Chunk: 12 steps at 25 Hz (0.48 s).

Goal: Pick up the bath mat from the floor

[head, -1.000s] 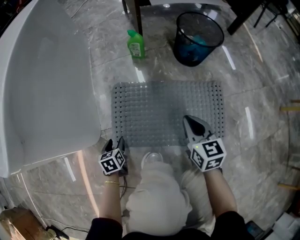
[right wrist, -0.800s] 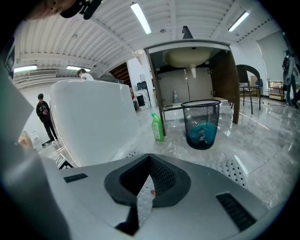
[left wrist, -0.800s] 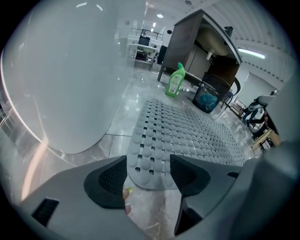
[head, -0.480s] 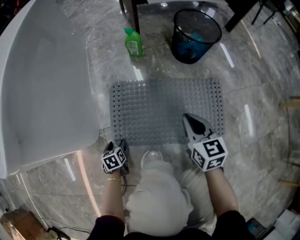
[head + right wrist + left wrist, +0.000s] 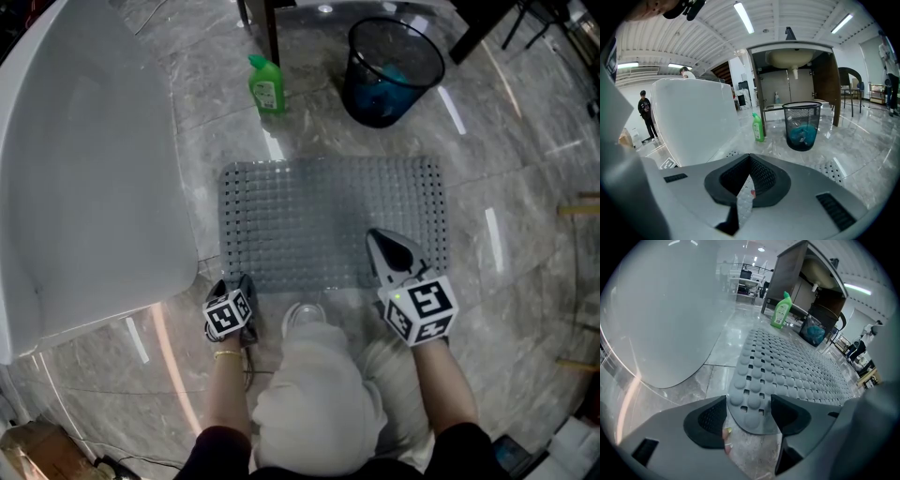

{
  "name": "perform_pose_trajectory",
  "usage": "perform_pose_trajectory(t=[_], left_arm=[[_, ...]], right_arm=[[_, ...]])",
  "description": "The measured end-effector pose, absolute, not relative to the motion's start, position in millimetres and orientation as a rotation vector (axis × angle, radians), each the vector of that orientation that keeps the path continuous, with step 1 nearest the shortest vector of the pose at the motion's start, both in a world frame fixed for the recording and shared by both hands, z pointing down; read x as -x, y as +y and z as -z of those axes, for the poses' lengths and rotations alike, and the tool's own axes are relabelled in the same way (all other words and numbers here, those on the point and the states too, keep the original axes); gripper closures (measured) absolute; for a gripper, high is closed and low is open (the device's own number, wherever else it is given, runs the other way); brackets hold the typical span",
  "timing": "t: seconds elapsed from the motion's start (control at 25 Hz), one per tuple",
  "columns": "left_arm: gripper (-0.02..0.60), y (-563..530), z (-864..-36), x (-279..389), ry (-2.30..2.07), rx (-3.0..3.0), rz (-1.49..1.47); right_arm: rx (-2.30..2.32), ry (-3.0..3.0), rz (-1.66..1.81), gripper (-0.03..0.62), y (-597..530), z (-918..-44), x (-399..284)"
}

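The bath mat (image 5: 328,220) is lying flat on the floor (image 5: 525,234) beside the bathtub (image 5: 84,169). The left gripper's (image 5: 749,404) jaws have just been opening and are standing apart astride the mat's corner nearest the bathtub. The right gripper's (image 5: 375,236) jaws are sitting together.

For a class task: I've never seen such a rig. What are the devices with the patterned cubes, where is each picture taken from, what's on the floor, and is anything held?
There is no robot: a person holds a two-jaw gripper in each hand; the cubes are part of them. The head view looks down from the person's head; the two gripper views come from cameras riding on the grippers, looking along their jaws. On the floor are a grey mat, a green bottle and a bin, beside a white tub. The left gripper has just been opening its jaws; the mat's corner lies between them, not gripped. The right gripper is shut over the mat, seemingly holding nothing.
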<state>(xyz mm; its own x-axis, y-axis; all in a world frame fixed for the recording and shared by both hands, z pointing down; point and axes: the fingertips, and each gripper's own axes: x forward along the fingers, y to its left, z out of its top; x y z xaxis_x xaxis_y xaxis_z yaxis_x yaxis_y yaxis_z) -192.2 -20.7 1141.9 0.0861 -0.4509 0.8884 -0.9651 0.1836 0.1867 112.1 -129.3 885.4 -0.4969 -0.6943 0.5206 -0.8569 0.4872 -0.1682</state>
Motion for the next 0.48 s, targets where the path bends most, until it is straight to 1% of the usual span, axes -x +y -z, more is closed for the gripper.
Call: perform_pose_trajectory(t=[0.28, 0.44, 0.48], left_arm=[[0.298, -21.6, -1141.5, 193.7, -1.539, -1.394, -0.721], [0.325, -22.3, -1140.7, 194.2, -1.552, -1.396, -0.722], [0.342, -20.9, -1141.1, 195.3, -1.559, -1.389, -0.726]], right_arm=[[-1.311, -2.344, -0.576, 0.583, -129.1, -881.8, -116.0], [-1.309, -2.35, -0.579, 0.583, -129.4, -882.0, -114.2], [-1.305, -2.355, -0.578, 0.583, -129.2, -881.8, -113.3]])
